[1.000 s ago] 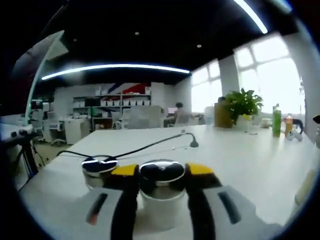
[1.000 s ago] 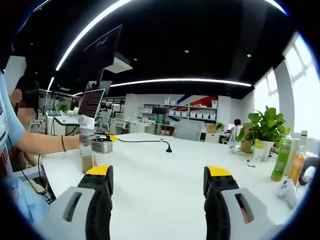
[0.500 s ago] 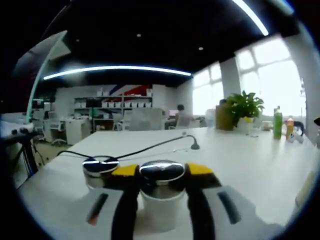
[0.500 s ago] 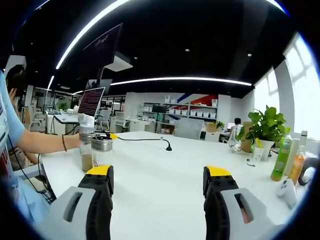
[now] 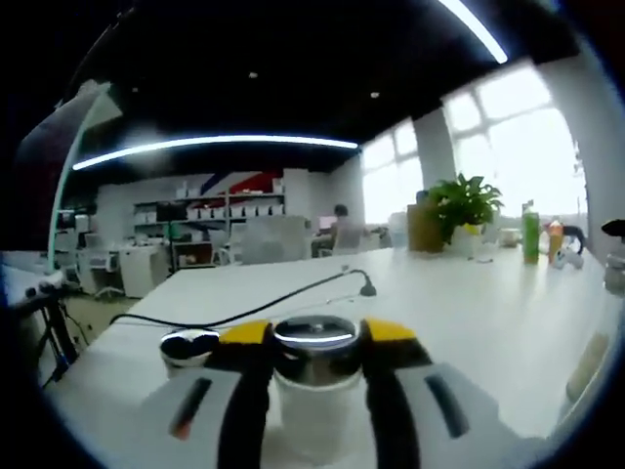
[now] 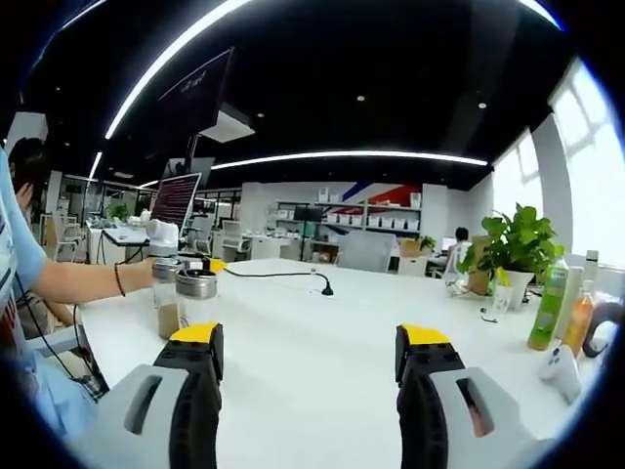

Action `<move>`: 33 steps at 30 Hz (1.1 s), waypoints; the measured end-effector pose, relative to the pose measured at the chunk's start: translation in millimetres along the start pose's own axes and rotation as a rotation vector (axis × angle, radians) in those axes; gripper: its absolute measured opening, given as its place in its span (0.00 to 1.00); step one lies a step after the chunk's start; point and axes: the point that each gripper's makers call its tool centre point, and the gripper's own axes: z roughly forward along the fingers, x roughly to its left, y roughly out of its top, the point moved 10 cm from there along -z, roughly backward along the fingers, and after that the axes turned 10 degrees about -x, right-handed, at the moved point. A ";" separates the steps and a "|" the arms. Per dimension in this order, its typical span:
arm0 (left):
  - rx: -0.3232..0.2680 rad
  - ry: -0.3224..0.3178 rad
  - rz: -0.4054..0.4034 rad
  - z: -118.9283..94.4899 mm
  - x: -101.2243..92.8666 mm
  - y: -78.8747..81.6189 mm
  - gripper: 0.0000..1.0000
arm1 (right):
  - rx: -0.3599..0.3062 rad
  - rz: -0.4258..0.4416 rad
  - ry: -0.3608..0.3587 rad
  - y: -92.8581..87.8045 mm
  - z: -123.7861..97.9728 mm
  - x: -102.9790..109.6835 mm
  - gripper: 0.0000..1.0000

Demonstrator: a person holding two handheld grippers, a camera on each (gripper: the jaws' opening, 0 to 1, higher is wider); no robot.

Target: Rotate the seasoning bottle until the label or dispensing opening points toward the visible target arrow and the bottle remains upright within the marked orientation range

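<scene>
Left hand-held gripper [image 5: 314, 347] clamps the seasoning bottle [image 5: 314, 391] just under its steel cap, bottle upright on the white counter [image 5: 488, 322]. Turning step looks in hand; no arrow seen. Next: twist, keep it vertical. Right hand-held gripper [image 6: 308, 352] wide, empty. Second jar [image 5: 187, 350] beside. Cable [image 5: 264, 308] beyond.

Low table-level views, shared table [image 6: 312, 332]
</scene>
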 end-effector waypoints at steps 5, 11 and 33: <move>-0.023 -0.004 -0.018 -3.6 -3.2 12.8 0.37 | 0.002 -0.007 0.004 0.5 -0.7 0.9 0.74; -0.057 -0.037 -0.007 -9.5 -6.7 24.5 0.37 | 0.005 -0.008 0.002 0.3 -1.2 0.2 0.74; -0.061 -0.027 0.007 -49.2 -22.3 38.2 0.37 | 0.008 -0.017 0.001 1.3 -1.6 -0.3 0.76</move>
